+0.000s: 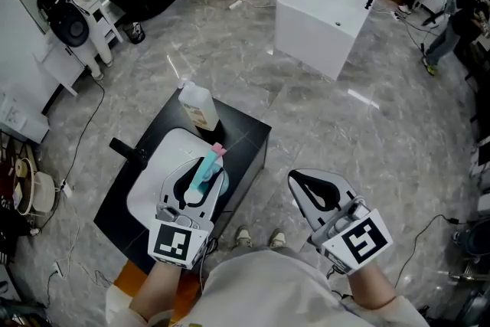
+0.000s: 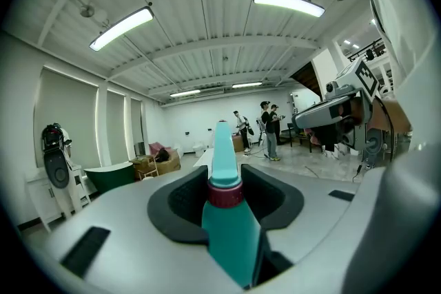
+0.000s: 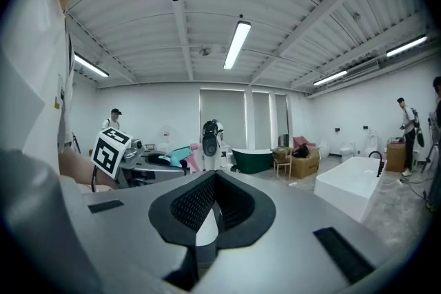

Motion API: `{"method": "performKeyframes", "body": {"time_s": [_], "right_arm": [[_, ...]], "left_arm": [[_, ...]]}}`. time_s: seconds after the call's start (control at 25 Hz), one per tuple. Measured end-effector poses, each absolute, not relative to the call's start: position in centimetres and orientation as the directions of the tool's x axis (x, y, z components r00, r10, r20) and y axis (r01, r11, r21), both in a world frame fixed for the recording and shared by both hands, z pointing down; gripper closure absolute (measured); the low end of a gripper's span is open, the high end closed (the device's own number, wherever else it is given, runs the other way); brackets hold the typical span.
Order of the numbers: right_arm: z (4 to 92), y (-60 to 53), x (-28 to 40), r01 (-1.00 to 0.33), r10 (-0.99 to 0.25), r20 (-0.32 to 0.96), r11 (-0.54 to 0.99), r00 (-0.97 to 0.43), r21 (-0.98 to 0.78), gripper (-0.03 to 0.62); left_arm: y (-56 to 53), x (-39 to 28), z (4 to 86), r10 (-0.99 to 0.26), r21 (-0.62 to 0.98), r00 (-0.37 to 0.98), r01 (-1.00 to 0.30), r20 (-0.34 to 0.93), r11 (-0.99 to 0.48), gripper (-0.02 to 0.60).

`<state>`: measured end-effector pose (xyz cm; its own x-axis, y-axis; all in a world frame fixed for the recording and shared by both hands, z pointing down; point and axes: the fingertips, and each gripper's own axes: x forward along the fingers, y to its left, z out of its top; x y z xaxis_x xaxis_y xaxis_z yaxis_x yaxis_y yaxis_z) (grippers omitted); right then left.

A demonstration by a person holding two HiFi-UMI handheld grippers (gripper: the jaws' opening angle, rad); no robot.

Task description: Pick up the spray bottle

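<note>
Teal spray bottle (image 1: 207, 168) lies gripped lengthwise in the left hand-held gripper (image 1: 197, 178), apparently lifted clear above the black counter (image 1: 246, 135), while the spare right hand-held gripper (image 3: 213, 179) waits closed and empty.

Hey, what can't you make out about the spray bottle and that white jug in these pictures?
The spray bottle: lower body hidden by the left gripper in the head view, cut off by the bottom edge in the left gripper view.
The white jug: label print too small to read, head view.
</note>
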<state>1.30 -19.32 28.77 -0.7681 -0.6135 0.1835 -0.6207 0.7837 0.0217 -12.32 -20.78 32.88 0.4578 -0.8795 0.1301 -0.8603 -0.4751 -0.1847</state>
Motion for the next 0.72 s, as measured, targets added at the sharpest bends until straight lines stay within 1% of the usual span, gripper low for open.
{"method": "performKeyframes", "body": {"time_s": [0.16,0.32,0.72], "right_arm": [[28.5,-19.3,1.2,-0.619,-0.615,0.182,0.784,-0.767,0.041,0.566],[28.2,-19.2,1.4,-0.618,-0.614,0.165,0.786,-0.772,0.034,0.566],[27.2,-18.8,2.1,-0.620,-0.619,0.146,0.783,-0.772,0.042,0.566]], "left_arm": [[-20.8,-11.4,31.7,-0.875,-0.146,0.472,-0.863,0.110,-0.484,0.417],[-21.1,-11.6,32.7,-0.867,-0.152,0.483,-0.854,0.124,-0.498,0.417],[-21.0,-11.1,32.1,-0.864,-0.148,0.487,-0.852,0.124,-0.502,0.417]]}}
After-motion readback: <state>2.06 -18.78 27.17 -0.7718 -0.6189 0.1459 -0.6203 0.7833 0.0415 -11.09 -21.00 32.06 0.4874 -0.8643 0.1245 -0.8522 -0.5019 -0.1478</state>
